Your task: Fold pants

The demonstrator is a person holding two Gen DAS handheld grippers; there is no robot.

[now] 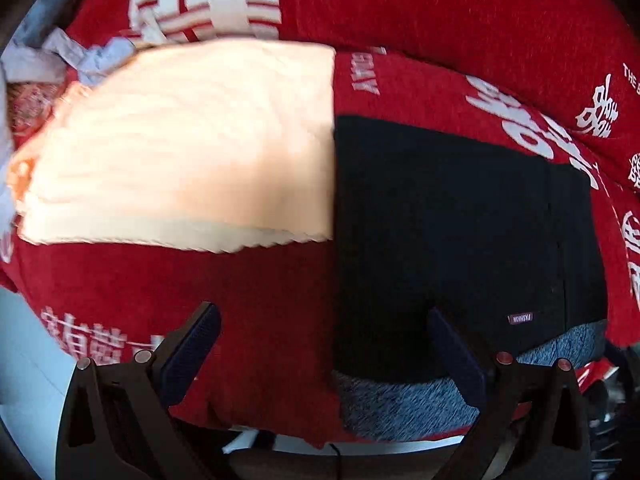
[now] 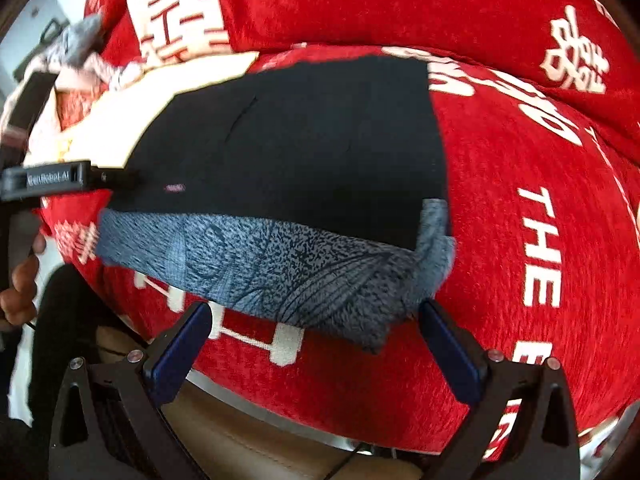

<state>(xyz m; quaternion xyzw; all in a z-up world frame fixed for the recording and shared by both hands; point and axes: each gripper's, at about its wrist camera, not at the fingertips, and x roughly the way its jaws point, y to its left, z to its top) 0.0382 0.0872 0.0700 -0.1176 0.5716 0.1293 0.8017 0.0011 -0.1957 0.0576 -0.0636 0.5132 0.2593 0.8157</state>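
— Where are the pants, and which way do they run?

— The black pants [image 2: 304, 148] lie folded flat into one rectangle on the red cover [image 2: 500, 208] with white lettering. In the right wrist view their long axis runs left to right across the frame, tilting slightly down toward the right. A small label sits near the left end of their near edge. In the left wrist view the same pants [image 1: 448, 232] fill the right half.

— What's under them?

— One folded blue-grey heathered garment [image 2: 280, 276], sticking out along the near edge and the right corner. Just beside the pants on the left lies one folded cream garment [image 1: 180, 140], touching their left edge. Beyond it, a crumpled pale blue-grey cloth [image 1: 52, 52].

— And the grippers?

— Two. The right gripper [image 2: 316, 316] hovers at the near edge of the stack, jaws spread wide and holding nothing; the corner of the blue-grey garment lies between them. The left gripper [image 1: 324, 320] is also parted and empty, one finger over the red cover, the other over the pants. From the right wrist camera the left gripper [image 2: 80, 178] reaches in from the left, with a hand [image 2: 20, 292] below it.
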